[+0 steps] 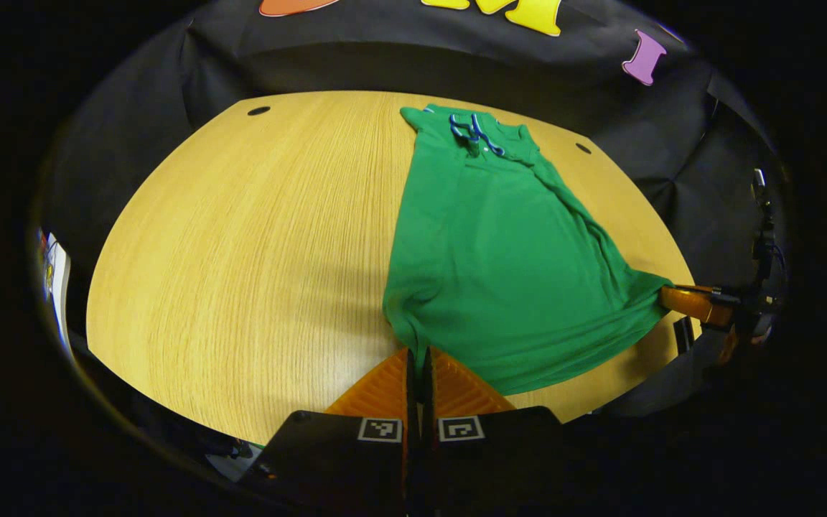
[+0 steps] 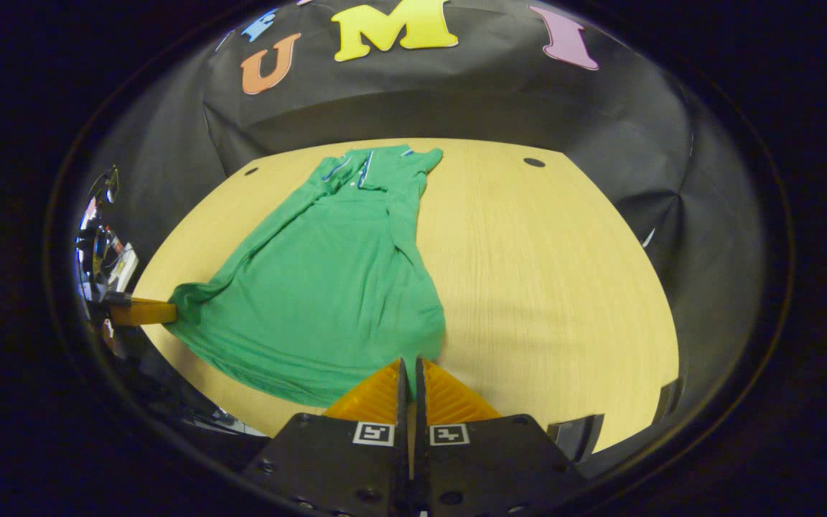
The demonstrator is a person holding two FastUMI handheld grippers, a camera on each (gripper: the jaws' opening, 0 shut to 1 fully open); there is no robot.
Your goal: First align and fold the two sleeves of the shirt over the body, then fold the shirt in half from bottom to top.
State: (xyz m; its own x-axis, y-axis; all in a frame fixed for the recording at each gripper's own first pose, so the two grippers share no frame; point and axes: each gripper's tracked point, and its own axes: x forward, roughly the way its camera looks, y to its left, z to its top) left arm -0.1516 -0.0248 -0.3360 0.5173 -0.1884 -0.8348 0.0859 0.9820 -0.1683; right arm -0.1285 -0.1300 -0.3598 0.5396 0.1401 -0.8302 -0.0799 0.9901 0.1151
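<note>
Wooden table (image 1: 241, 237), frame centre: shirt (image 1: 500, 251) sleeves folded — your left gripper (image 1: 418, 359) and right gripper (image 2: 409, 370) clamp hem corners; bottom-to-top fold remains.

Recording booth, black cloth wall (image 2: 456, 100), bare wooden table (image 1: 255, 237)

Green polo shirt (image 1: 500, 251) laid lengthwise on the table, sleeves folded in, hem end pinched at both corners.

The shirt (image 2: 327, 287) lies flat with its blue-trimmed collar (image 1: 477, 133) at the far end and its hem at the near edge. Both sleeves are folded over the body, leaving a narrow shape that widens toward the hem. The two near hem corners are drawn out into points, lifted slightly, with creases running from them up the long sides.
</note>
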